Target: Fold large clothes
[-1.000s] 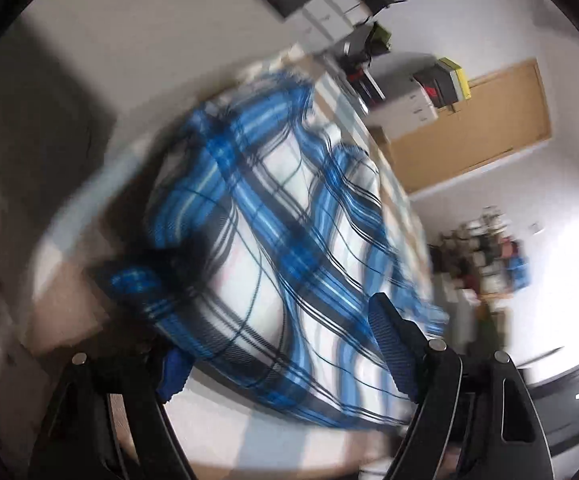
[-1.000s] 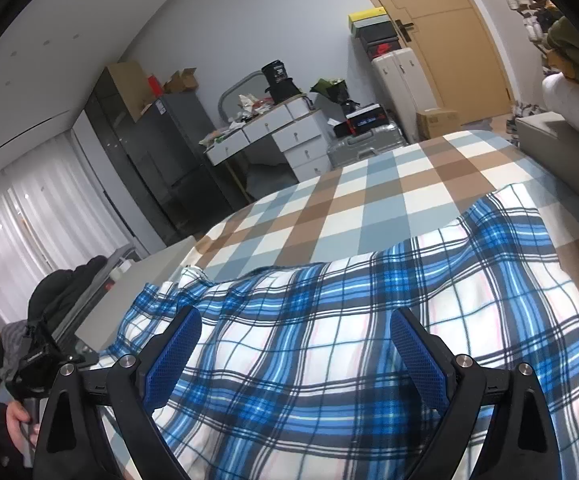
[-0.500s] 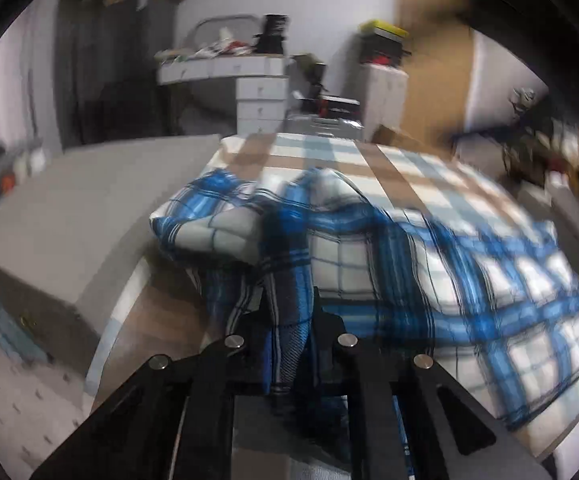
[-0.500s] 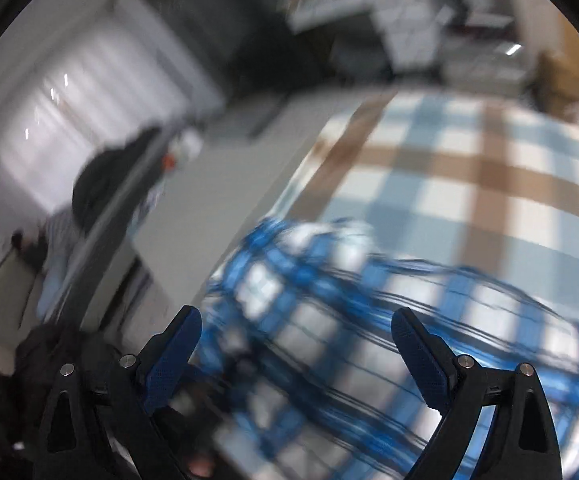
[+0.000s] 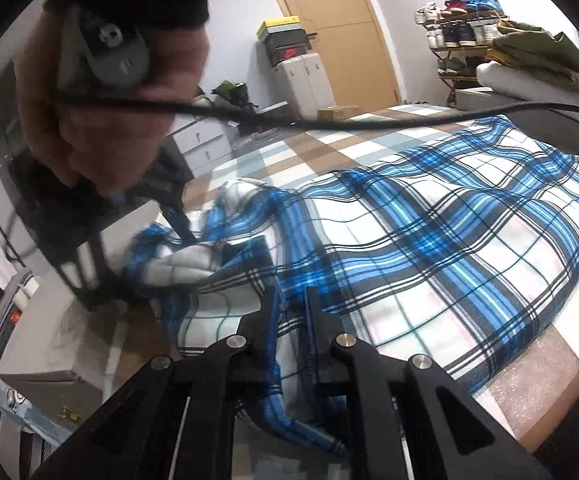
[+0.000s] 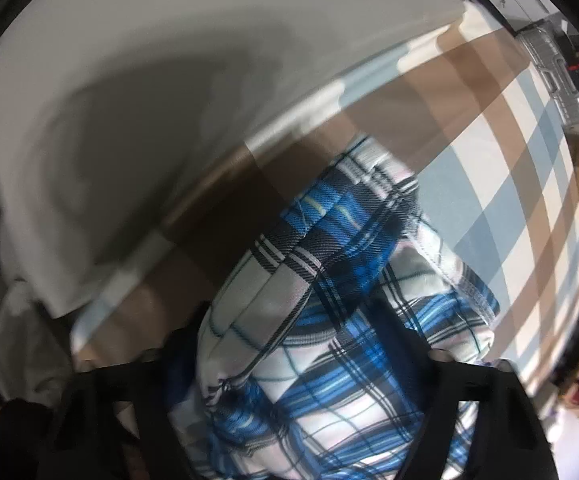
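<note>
The left claw (image 5: 291,312) is pinching the plaid shirt (image 5: 429,240) near the bed's (image 5: 549,356) edge; the right claw (image 6: 289,360) has just been closing, jaws still apart, straddling the bunched collar end.

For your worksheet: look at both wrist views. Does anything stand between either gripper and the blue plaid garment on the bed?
Nothing visible does. The left gripper is shut on an edge of the blue plaid garment. The right gripper has been closing, with a bunched fold of the garment between its fingers. A black cable only hangs across the left wrist view.
</note>
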